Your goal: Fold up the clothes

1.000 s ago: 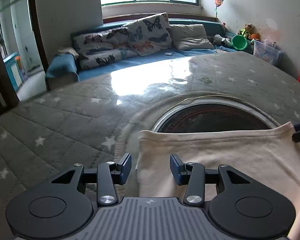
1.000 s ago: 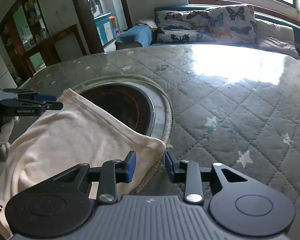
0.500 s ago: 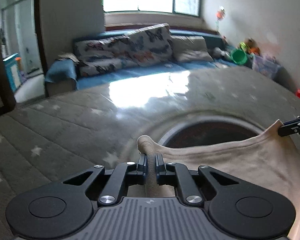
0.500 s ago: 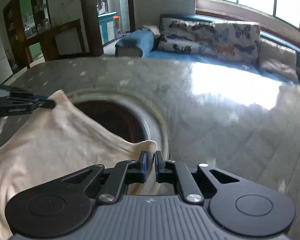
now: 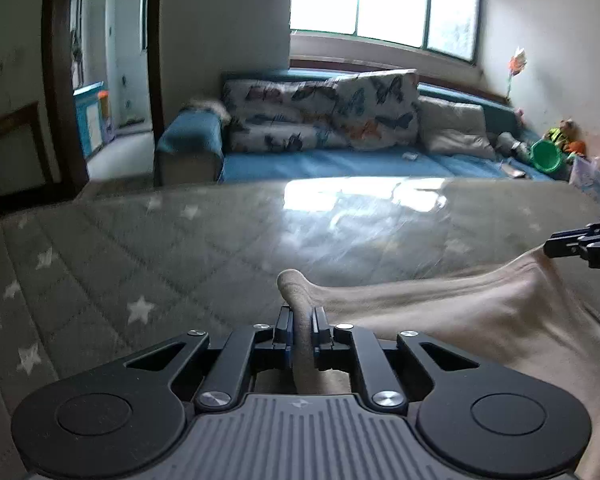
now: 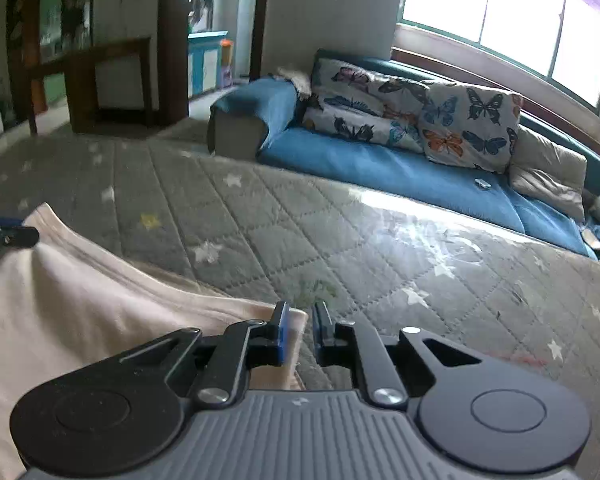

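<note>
A cream garment (image 5: 460, 320) hangs stretched between my two grippers above the grey quilted table cover (image 5: 140, 260). My left gripper (image 5: 300, 314) pinches one bunched corner, which pokes up past the fingertips; its jaws are opening a little with the cloth still between them. At the right edge of the left wrist view, my right gripper (image 5: 550, 246) holds the other corner. In the right wrist view, the right gripper (image 6: 300, 312) has the garment (image 6: 80, 300) corner between its jaws, which are also opening slightly. The left gripper (image 6: 32, 236) shows at the far left.
The star-patterned table cover (image 6: 380, 248) stretches ahead with a bright glare patch. Beyond its far edge stands a blue sofa (image 5: 340, 164) with butterfly cushions (image 6: 460, 120). Toys and a green bowl (image 5: 546, 156) lie at the far right. A dark wooden doorway (image 6: 168, 40) is at the left.
Both grippers went from open beside the garment's corners to closed on them. They then carried the cloth forward across the table, and the round dark ring under it is out of sight.
</note>
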`<action>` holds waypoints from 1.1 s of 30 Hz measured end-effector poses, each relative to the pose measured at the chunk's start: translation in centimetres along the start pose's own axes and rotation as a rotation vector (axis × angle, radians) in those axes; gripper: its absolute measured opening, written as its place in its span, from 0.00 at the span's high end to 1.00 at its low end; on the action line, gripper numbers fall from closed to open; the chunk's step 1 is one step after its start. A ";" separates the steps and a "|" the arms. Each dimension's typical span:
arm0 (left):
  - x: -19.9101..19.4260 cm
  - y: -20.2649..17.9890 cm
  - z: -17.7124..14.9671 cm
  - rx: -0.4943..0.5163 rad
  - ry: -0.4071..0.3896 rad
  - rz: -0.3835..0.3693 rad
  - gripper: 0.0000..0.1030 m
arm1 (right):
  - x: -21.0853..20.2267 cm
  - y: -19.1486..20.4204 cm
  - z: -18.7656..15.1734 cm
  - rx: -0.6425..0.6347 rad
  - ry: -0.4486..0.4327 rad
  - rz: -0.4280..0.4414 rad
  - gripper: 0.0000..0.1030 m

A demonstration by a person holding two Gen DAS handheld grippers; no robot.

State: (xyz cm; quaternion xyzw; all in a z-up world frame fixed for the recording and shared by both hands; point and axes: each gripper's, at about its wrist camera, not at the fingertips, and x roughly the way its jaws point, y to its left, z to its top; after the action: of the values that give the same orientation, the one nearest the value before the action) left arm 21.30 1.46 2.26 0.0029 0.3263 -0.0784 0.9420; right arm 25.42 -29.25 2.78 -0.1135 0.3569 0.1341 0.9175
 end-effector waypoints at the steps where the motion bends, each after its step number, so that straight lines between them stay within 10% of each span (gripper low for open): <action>1: 0.0 0.2 -0.2 -0.004 0.002 0.002 0.85 | -0.2 -0.2 -0.1 0.000 -0.001 -0.003 0.87; 15: -7.5 -1.8 -1.4 0.088 -0.070 -0.008 0.68 | -12.4 -4.8 -7.5 0.116 -0.028 -0.004 0.75; 33: -19.0 -15.7 -10.7 0.448 -0.130 -0.389 0.64 | -23.0 -9.0 -23.8 0.413 -0.022 -0.182 0.68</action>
State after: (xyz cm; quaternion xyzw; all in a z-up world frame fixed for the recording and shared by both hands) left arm -2.34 -10.64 6.22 0.1432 0.2341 -0.3275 0.9041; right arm -2.82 -48.71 2.37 0.0466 0.3550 -0.0239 0.9334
